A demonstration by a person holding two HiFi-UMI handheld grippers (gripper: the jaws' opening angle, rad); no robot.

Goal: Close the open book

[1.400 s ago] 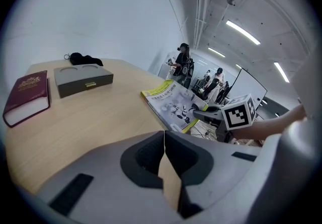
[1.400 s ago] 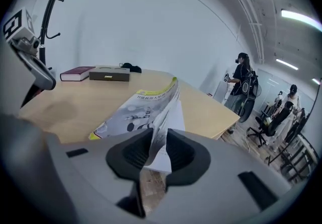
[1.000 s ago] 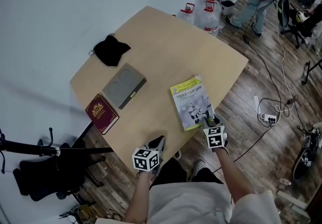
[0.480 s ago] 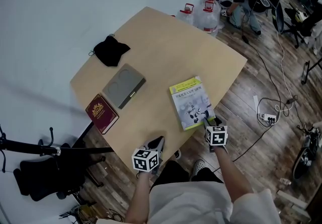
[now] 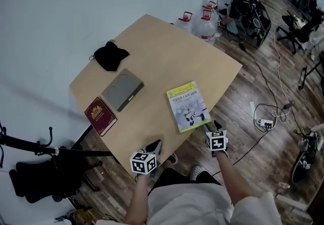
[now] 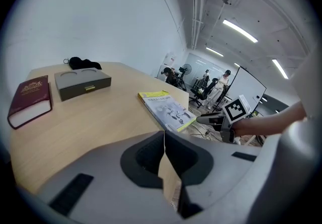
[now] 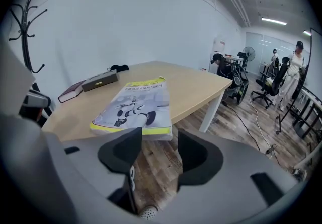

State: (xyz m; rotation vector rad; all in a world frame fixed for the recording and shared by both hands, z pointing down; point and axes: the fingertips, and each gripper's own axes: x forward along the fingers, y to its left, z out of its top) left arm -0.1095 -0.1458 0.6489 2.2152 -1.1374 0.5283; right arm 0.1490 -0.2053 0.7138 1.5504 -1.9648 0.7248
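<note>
The book (image 5: 187, 106) lies closed on the wooden table (image 5: 167, 52), its yellow and white cover facing up and its near end overhanging the table's front right edge. My right gripper (image 5: 209, 127) hangs just off that edge, a short way from the book's near corner. Its jaws are opening, with nothing between them; in the right gripper view the book (image 7: 133, 107) lies just beyond the fingertips of the right gripper (image 7: 160, 147). My left gripper (image 5: 155, 146) is shut and empty at the table's front edge, left of the book (image 6: 166, 109).
A maroon book (image 5: 99, 115), a grey box (image 5: 122, 89) and a black pouch (image 5: 111, 55) lie on the table's left half. Water bottles (image 5: 205, 24) stand on the floor behind the table. A power strip (image 5: 263, 123) and cables lie at the right.
My right gripper has drawn back from the book's near corner, off the table edge, and its jaws have widened. The book stays closed and still. The left gripper has not moved.
</note>
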